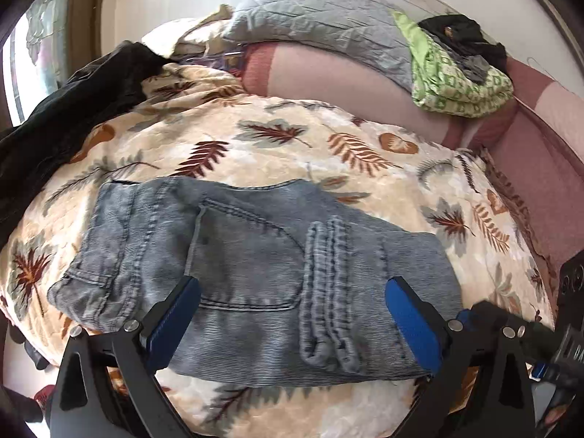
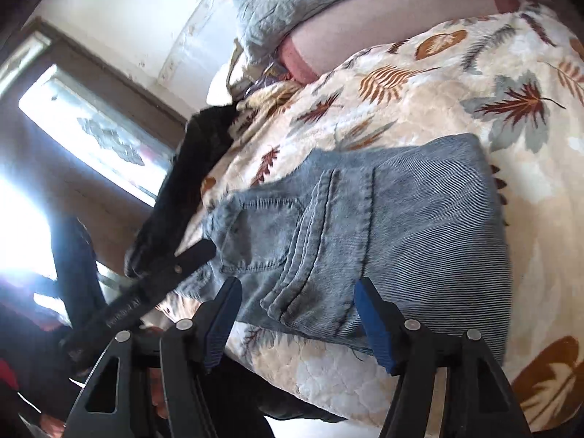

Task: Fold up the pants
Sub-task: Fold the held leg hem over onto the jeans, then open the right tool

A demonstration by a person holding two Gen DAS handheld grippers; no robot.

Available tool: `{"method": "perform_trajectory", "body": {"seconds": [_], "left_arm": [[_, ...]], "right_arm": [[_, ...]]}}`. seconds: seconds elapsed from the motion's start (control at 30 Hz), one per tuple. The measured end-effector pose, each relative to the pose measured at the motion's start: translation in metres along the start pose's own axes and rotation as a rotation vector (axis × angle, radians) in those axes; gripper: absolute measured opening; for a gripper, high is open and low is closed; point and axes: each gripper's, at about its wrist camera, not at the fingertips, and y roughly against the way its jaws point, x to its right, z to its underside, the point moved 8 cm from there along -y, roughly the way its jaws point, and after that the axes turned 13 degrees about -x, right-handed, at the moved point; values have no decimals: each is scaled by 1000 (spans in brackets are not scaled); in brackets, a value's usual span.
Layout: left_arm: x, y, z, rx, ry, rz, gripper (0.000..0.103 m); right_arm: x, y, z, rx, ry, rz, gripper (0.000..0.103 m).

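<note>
The faded blue-grey jeans point(image 1: 255, 273) lie folded into a compact bundle on a leaf-patterned blanket point(image 1: 255, 153), a back pocket and the leg hems on top. My left gripper point(image 1: 294, 286) hovers over the bundle's near edge, jaws wide open and nothing between the blue pads point(image 1: 412, 317). In the right wrist view the jeans point(image 2: 419, 226) lie just beyond my right gripper point(image 2: 297, 286), which is open and grips nothing. The left gripper's black frame point(image 2: 164, 277) shows at the bundle's left end. The right gripper's body point(image 1: 511, 323) shows at the lower right of the left wrist view.
A black garment point(image 1: 73, 109) is draped along the blanket's left side. A grey pillow point(image 1: 321, 11) and a green patterned cloth with dark clothes on it point(image 1: 460, 80) lie at the bed's far end on a pink sheet point(image 1: 529, 168). A bright window point(image 2: 98, 135) is on the left.
</note>
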Motion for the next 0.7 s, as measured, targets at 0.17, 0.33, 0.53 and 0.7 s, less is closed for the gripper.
{"method": "perform_trajectory", "body": {"seconds": [0.17, 0.33, 0.53, 0.7], "left_arm": [[21, -75, 27, -215, -120, -176, 101], [17, -66, 30, -162, -121, -170, 102], [33, -63, 26, -118, -177, -136, 102], [27, -89, 38, -168, -166, -133, 102]], "right_arm": [[63, -16, -6, -116, -251, -83, 68], [62, -2, -27, -110, -214, -88, 67], [101, -3, -101, -112, -237, 69, 67], [124, -46, -120, -240, -208, 158, 39]]}}
